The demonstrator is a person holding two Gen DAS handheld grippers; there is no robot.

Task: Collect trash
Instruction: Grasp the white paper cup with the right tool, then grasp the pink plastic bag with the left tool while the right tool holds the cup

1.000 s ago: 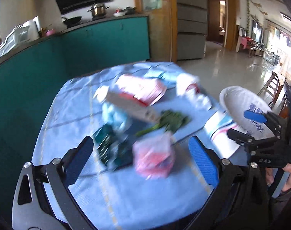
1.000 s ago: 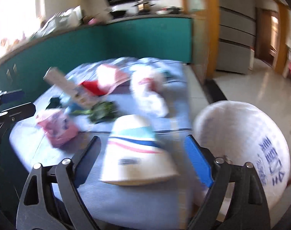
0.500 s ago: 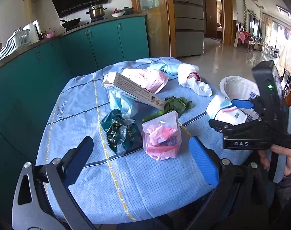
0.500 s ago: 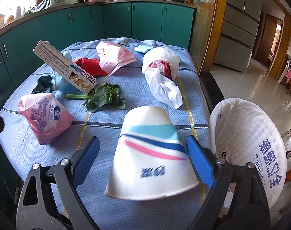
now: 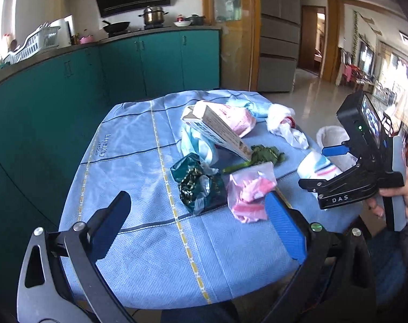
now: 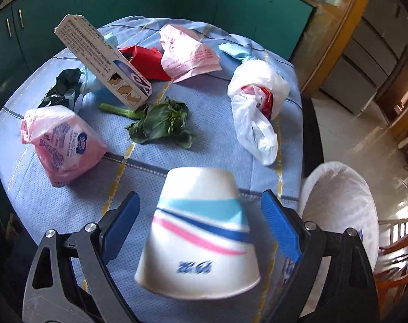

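An upturned white paper bowl [image 6: 201, 231] with blue and pink stripes rests near the table's front right edge. My right gripper [image 6: 201, 228] is open and straddles it, with a gap showing between each blue pad and the bowl's sides. In the left wrist view the right gripper [image 5: 322, 165] brackets the same bowl [image 5: 319, 167], held by a hand. My left gripper [image 5: 197, 228] hangs open and empty over the front of the blue cloth, short of a dark green foil wrapper [image 5: 198, 185] and a pink bag [image 5: 249, 196].
On the cloth lie a long cardboard box [image 6: 104, 62], a leafy vegetable [image 6: 160, 121], a white plastic bag [image 6: 257, 102], a pink wrapper [image 6: 187, 53] and red plastic [image 6: 144, 62]. A bin lined with a white bag [image 6: 338, 215] stands beside the table's right edge. Teal cabinets [image 5: 69, 94] lie behind.
My right gripper has tipped downward and rolled, and the bowl now sits larger and deeper between its fingers. My left gripper has drifted sideways a little. Both stay open.
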